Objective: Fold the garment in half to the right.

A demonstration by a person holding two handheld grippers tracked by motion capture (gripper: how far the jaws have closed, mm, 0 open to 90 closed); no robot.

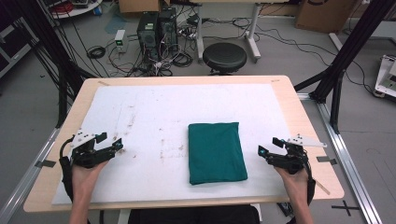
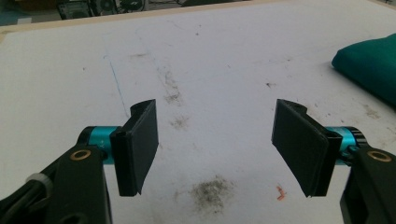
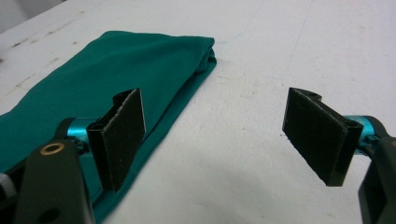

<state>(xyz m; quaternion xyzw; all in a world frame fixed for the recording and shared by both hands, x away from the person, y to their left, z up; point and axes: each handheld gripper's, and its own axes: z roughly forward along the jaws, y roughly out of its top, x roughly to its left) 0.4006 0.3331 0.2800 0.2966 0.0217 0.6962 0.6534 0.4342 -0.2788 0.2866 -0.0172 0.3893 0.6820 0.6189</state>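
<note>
High view: folded cloth waiting, both grippers wide

Green folded cloth (image 1: 216, 152) flat at mid-table. Left gripper (image 1: 108, 143) well apart, right gripper (image 1: 269, 146) near its edge; jaws spread, empty. Best approached low, pinching every layer at the corners, lifting evenly.

green cloth (image 2: 369, 63) cut by frame edge

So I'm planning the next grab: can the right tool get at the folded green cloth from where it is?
Probably yes. The right tool sits just beside the folded green cloth, jaws open and empty, with bare white table cover between them and nothing in the way. Its own view shows the cloth's edge right by one jaw.
</note>
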